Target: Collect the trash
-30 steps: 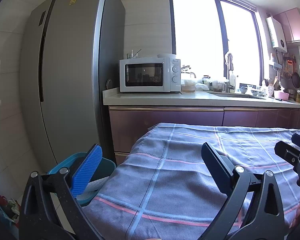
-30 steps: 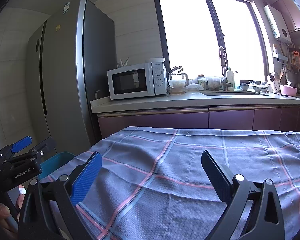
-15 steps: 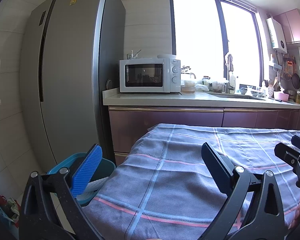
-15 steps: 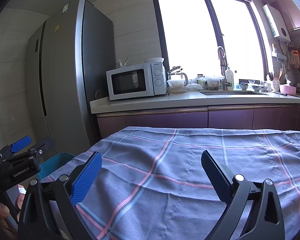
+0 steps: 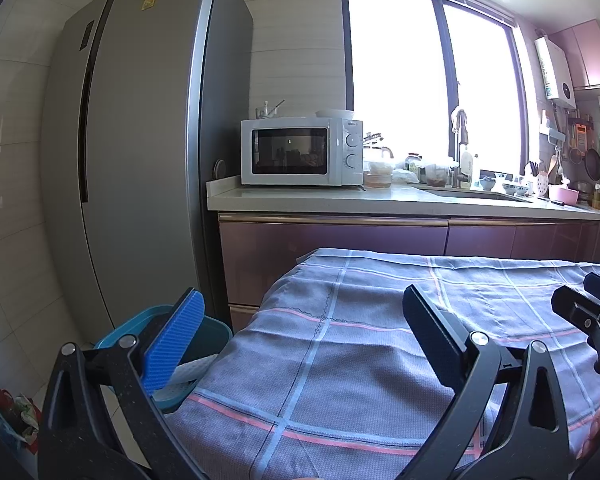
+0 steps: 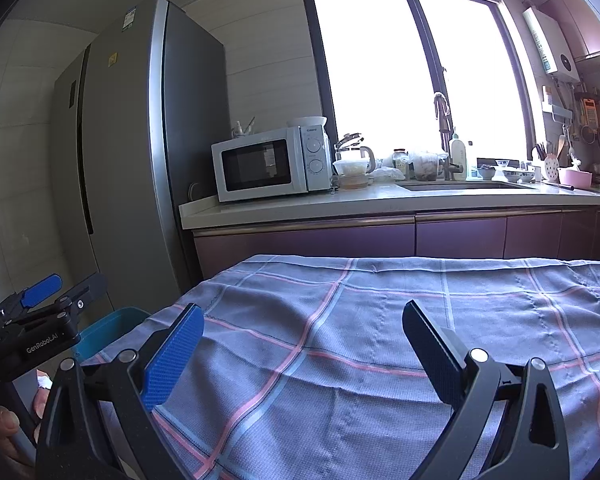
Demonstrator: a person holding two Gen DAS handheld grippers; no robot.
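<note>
Both my grippers hang over the grey cloth with pink and pale-blue check lines (image 5: 380, 344) that covers the table. My left gripper (image 5: 302, 332) has its blue-padded fingers spread wide, nothing between them. My right gripper (image 6: 304, 344) is the same: fingers apart, empty, over the cloth's middle.

Trash: white crumpled paper (image 5: 188, 372) lies inside the teal plastic bin (image 5: 216, 332) on the floor, just beside the table's left end and in front of the tall grey steel fridge (image 5: 140, 160). I see no loose trash on the cloth in either view. From the right wrist only the bin's rim shows, past the cloth's corner.

Writing: the left gripper's black body, seen from the right wrist, reads "GenRobot.AI". The white microwave oven (image 6: 268, 164) on the pale countertop (image 6: 380, 200) carries a small brand mark at its top right; I cannot read it. The fridge has a yellow sticker and a green-white label near the top, both too small to read.

A hand (image 6: 4, 424) grips the left gripper's handle at the lower left.
</note>
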